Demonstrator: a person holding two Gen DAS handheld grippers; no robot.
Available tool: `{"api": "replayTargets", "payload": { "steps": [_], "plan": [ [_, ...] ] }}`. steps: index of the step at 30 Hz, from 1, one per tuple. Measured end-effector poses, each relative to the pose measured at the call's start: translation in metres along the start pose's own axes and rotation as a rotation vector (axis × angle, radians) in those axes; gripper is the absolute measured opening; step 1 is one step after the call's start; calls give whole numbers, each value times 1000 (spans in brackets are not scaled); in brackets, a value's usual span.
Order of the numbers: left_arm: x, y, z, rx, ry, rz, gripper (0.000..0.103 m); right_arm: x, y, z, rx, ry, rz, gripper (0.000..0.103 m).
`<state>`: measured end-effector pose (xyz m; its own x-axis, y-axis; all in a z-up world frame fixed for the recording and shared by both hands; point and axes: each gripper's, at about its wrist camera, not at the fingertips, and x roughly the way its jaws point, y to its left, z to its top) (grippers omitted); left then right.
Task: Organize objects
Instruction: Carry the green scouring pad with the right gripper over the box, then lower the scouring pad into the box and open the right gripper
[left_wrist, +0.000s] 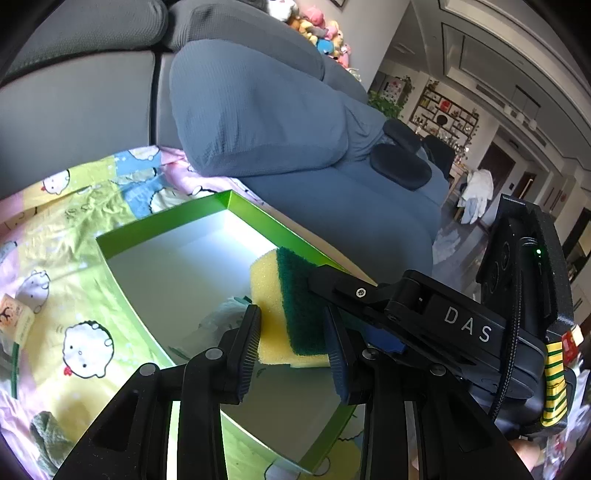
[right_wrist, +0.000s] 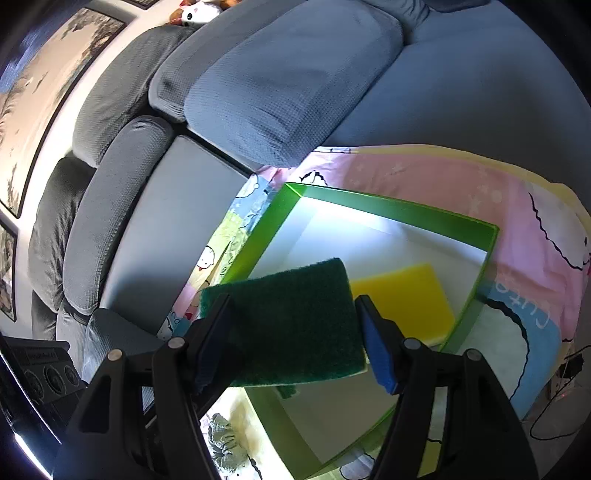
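A green box (left_wrist: 162, 225) with a white inside lies open on a cartoon-print blanket; it also shows in the right wrist view (right_wrist: 399, 208). My right gripper (right_wrist: 293, 334) is shut on a yellow-and-green sponge (right_wrist: 291, 321), green side up, above the box's near-left part. In the left wrist view that sponge (left_wrist: 284, 306) stands between my left gripper's fingers (left_wrist: 293, 343), which are spread beside it; the right gripper (left_wrist: 424, 314) reaches in from the right. Another yellow sponge (right_wrist: 402, 299) lies flat inside the box.
A grey-blue sofa with cushions (left_wrist: 258, 110) rises behind the box. A grey cloth (right_wrist: 221, 439) lies on the blanket (left_wrist: 74, 295) near the box's front. A small packet (left_wrist: 14, 317) sits at the far left. Something pale and crumpled (left_wrist: 225, 317) lies inside the box.
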<state>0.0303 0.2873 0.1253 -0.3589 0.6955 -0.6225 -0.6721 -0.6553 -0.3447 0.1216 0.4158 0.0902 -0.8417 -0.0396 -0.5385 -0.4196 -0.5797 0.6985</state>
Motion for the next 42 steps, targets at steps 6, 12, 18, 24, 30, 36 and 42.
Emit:
{"api": "replayTargets", "payload": {
  "steps": [6, 12, 18, 24, 30, 36, 42],
  "plan": [
    [8, 4, -1, -22, 21, -6, 35, 3, -5, 1, 14, 7, -26, 66],
    [13, 7, -3, -40, 35, -7, 35, 7, -11, 2, 33, 23, -43, 66],
    [17, 7, -4, -46, 47, -1, 35, 8, -11, 3, 20, 23, -69, 66],
    [19, 10, -6, -59, 57, 1, 35, 9, -9, 2, 6, 25, -93, 66],
    [22, 12, -7, -61, 71, 22, 35, 11, -8, 1, -14, 24, -141, 64],
    [16, 14, -8, -57, 65, 69, 35, 14, -4, 0, -50, 24, -203, 63],
    [-1, 14, -12, -39, 49, 135, 35, 12, -1, -2, -72, 21, -210, 66]
  ]
}}
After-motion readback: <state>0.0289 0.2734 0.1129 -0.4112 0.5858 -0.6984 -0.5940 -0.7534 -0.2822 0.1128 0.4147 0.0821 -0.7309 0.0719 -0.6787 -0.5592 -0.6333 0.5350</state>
